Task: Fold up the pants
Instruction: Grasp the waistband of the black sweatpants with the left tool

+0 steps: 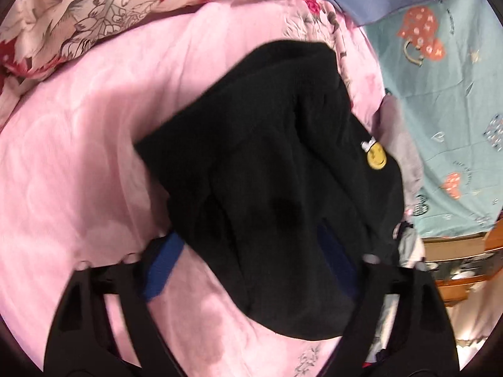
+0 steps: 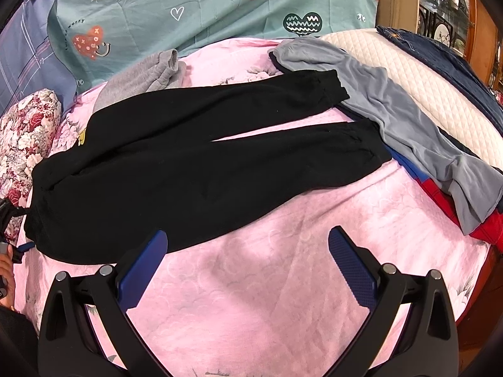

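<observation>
Black pants [image 2: 188, 157] lie flat on the pink bed sheet [image 2: 251, 298], waist to the left, both legs running right to their cuffs. A yellow smiley patch [image 1: 376, 157] sits near the waist. In the left wrist view the waist end of the pants [image 1: 267, 157] fills the middle, and my left gripper [image 1: 251, 235] straddles it with jaws wide apart. The cloth lies between the blue pads [image 1: 163, 260] and drapes over the right one. My right gripper [image 2: 248, 232] hovers open over the sheet at the pants' near edge, nothing between its fingers.
A grey-blue garment [image 2: 393, 110] overlaps the cuffs, over a red and blue one [image 2: 490, 229]. Grey clothing [image 2: 147, 75] lies behind the pants, jeans [image 2: 440, 53] at the far right. A floral pillow [image 2: 25, 132] and a teal heart-print cover [image 2: 188, 0] border the sheet.
</observation>
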